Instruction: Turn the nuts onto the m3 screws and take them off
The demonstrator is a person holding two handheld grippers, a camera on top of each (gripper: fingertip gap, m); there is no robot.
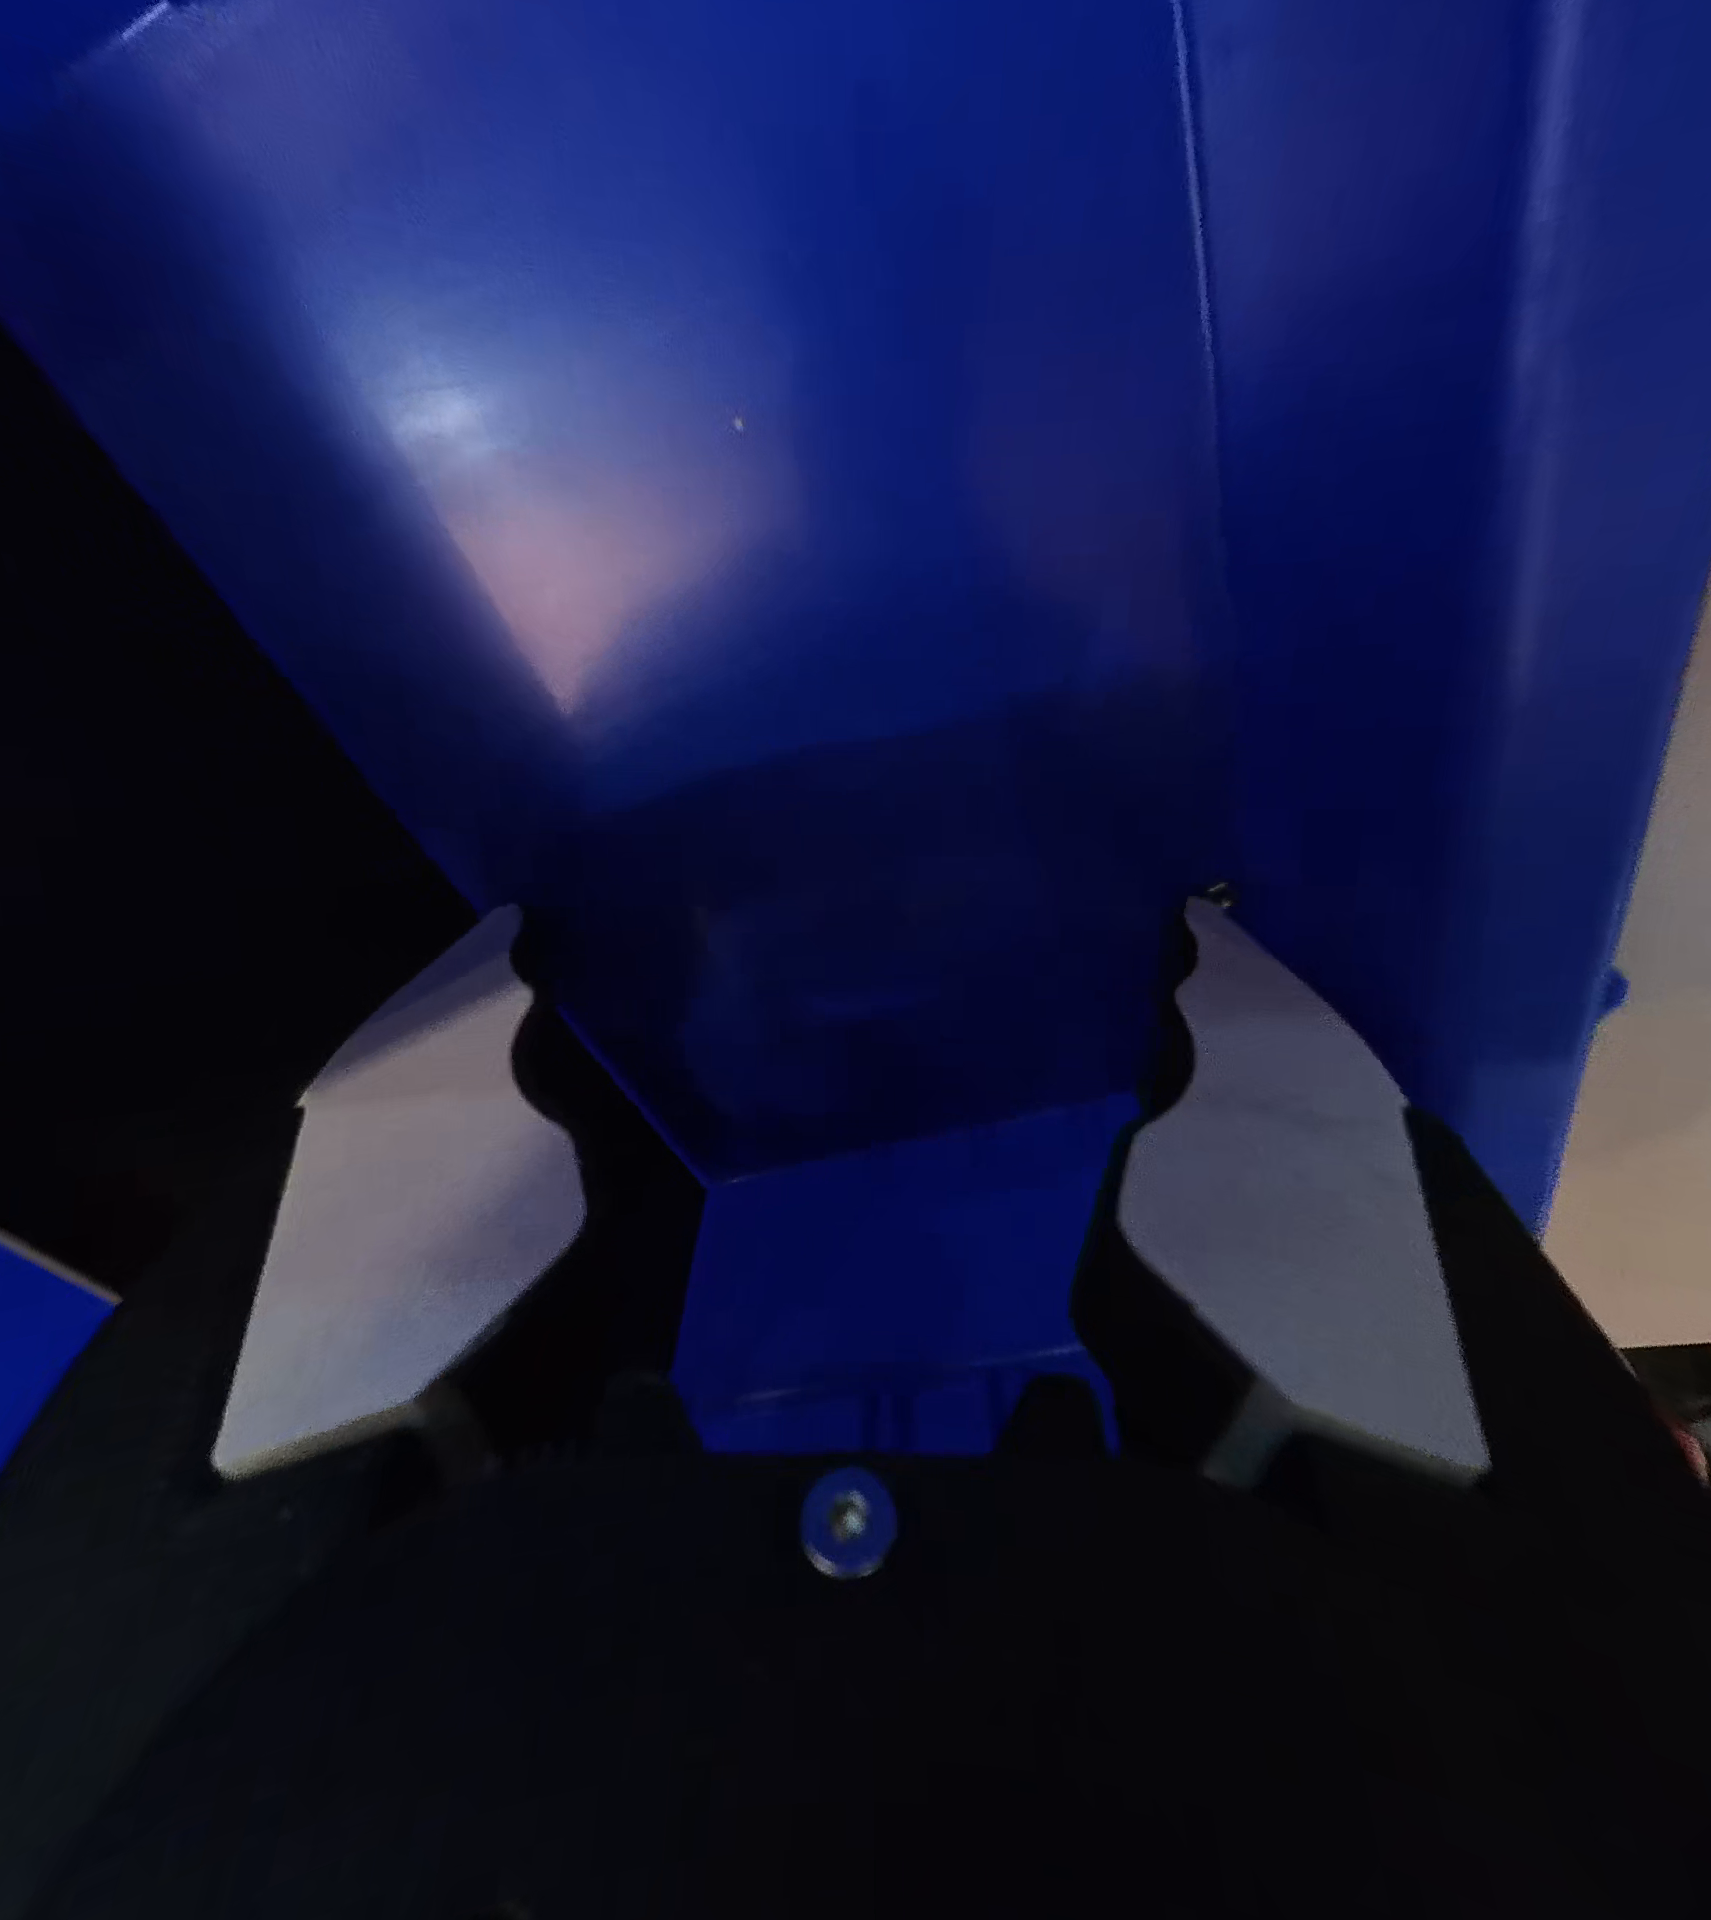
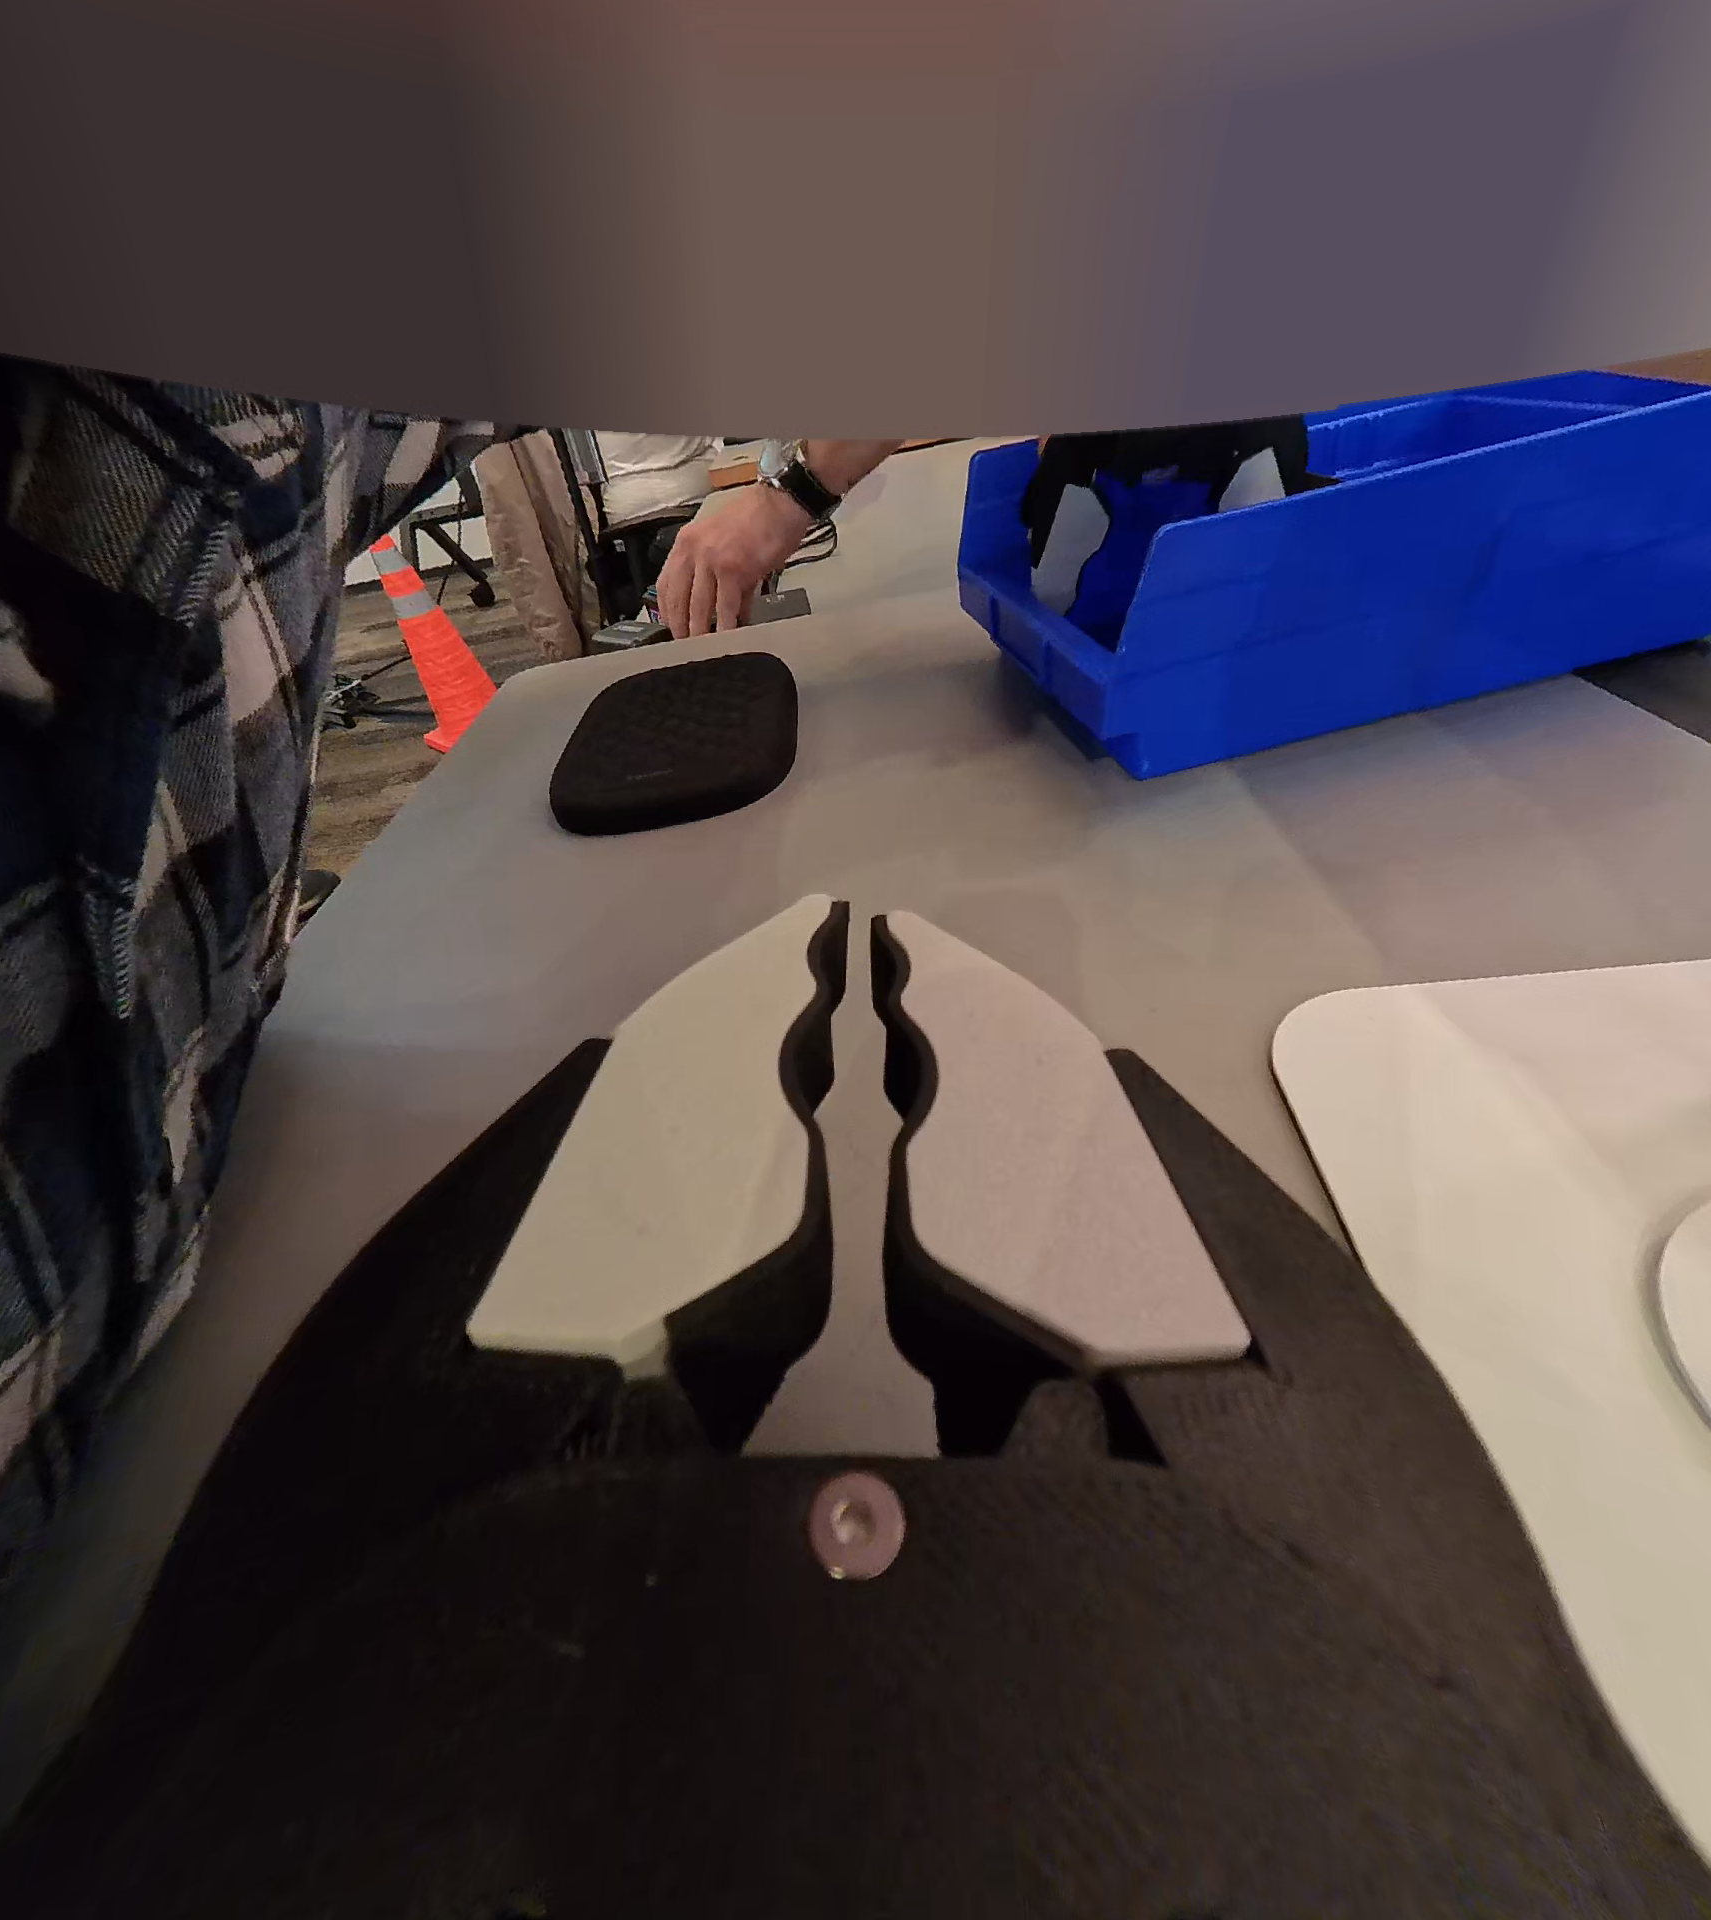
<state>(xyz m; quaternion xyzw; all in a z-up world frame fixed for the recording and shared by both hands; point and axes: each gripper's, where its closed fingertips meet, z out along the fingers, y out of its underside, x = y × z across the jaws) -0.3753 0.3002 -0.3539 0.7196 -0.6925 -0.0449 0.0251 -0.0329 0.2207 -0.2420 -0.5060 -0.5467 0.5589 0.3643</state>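
Observation:
My left gripper [image 1: 851, 914] is spread wide inside a large blue plastic bin [image 2: 1402, 623]. Its two pads press on the sides of a smaller blue plastic box [image 1: 830, 623], which fills the space between the fingers and runs away from the camera. In the right wrist view this gripper [image 2: 1142, 520] stands at the bin's open front end with the blue piece [image 2: 1126, 551] between its white fingers [image 2: 1059, 540]. My right gripper [image 2: 856, 914] is shut with nothing between the pads. It hovers over the grey table [image 2: 1038, 883].
A black cushioned pad [image 2: 674, 743] lies on the table ahead of my right gripper. A white board [image 2: 1557, 1247] lies at the right. A plaid sleeve [image 2: 51, 831] fills the left. Farther off are a hand wearing a watch [image 2: 726, 561] and an orange cone [image 2: 435, 644]. About 35 cm separates my left fingertips from my right.

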